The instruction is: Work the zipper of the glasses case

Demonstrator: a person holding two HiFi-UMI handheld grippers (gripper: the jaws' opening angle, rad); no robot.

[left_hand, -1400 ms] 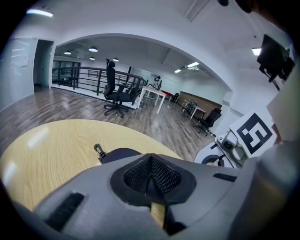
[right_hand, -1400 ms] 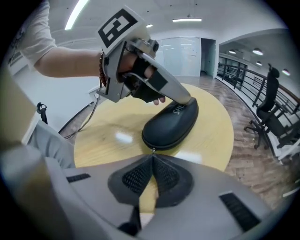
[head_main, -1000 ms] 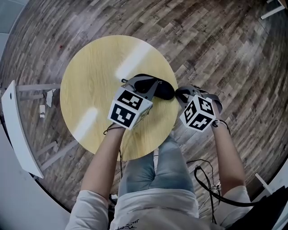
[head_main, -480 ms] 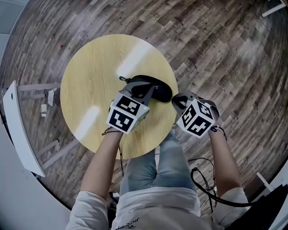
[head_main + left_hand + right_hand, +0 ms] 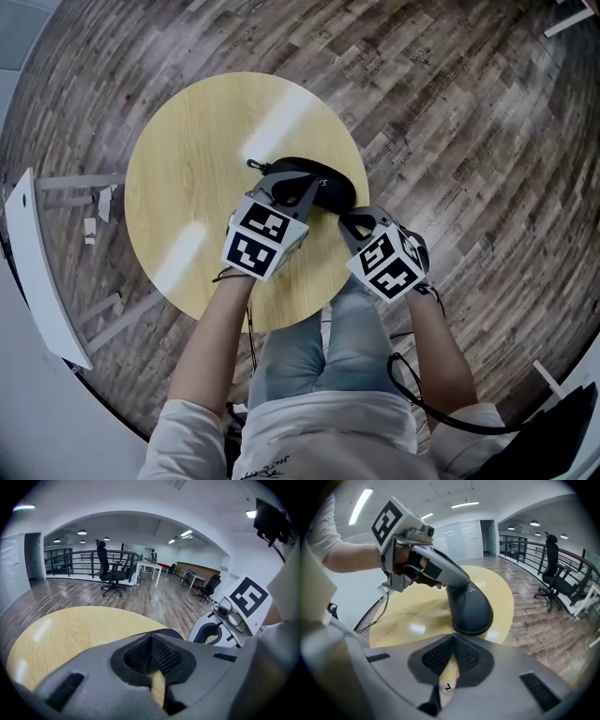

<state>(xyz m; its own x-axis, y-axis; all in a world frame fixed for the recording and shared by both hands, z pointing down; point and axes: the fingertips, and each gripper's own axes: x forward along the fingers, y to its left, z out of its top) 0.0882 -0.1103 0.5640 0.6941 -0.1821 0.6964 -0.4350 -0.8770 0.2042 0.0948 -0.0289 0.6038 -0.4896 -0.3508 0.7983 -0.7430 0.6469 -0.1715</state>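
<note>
black case lies on the round wood table, under the tip of the left gripper and just ahead of the right gripper. the left gripper's pads are pressed together with nothing between them, and its tip rests on top of the case. the right gripper's pads are pressed together too, their tip against the case's near end, beside a small metal bit; whether they pinch it cannot be told. the right gripper sits just beside the left. plank floor surrounds the table.
</note>
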